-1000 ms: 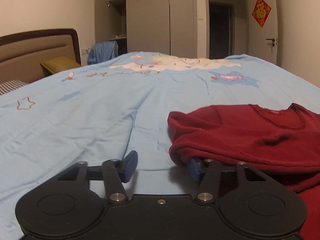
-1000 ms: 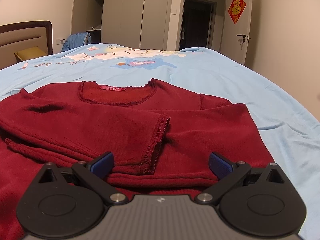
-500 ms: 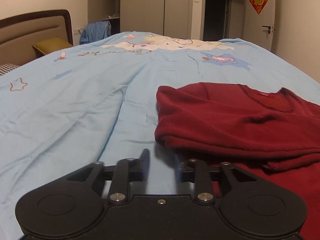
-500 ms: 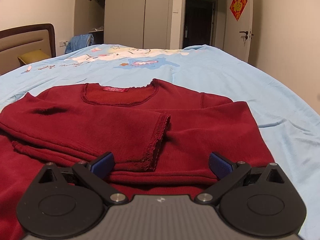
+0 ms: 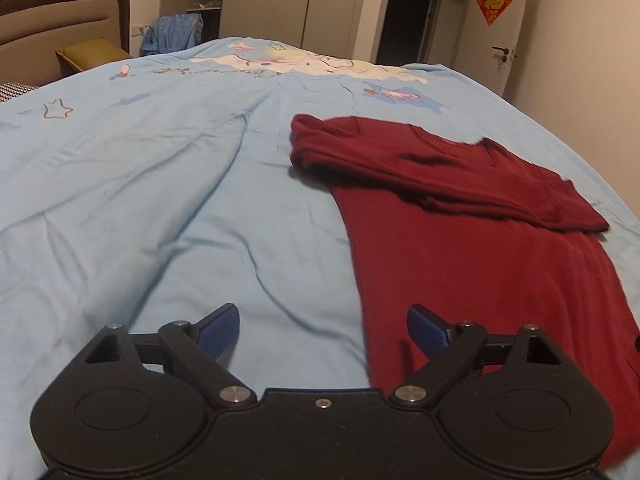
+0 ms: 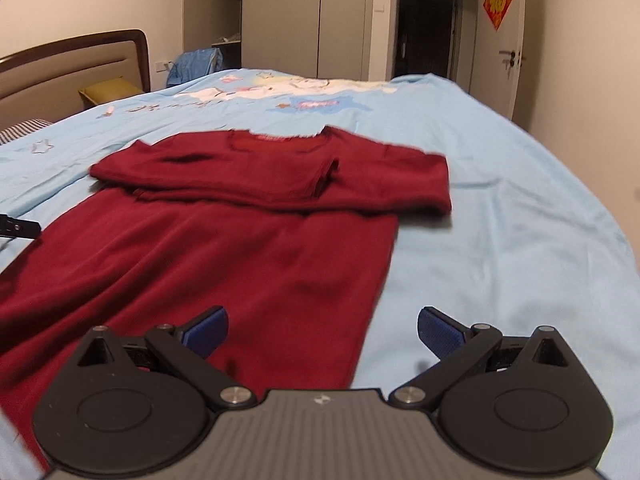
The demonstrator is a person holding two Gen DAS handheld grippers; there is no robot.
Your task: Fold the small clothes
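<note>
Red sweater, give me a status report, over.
Left tool open, empty. Right tool open, empty. Red sweater flat on blue bedspread, both sleeves folded across chest, body unfolded. Nothing obstructing.

Broad stretches of light blue duvet (image 5: 160, 184) lie bare to the left and right (image 6: 520, 220) of the dark red sweater (image 6: 248, 256). The folded sleeves (image 6: 280, 176) form a low ridge across its chest. Only the headboard (image 5: 60, 28) and olive pillow (image 5: 92, 54) rise at the far left edge.

Both hand-held grippers now sit back near the red shirt's (image 6: 224, 264) hem; the left hand-held gripper (image 5: 323, 330), nearly closed before, gapes wide.
</note>
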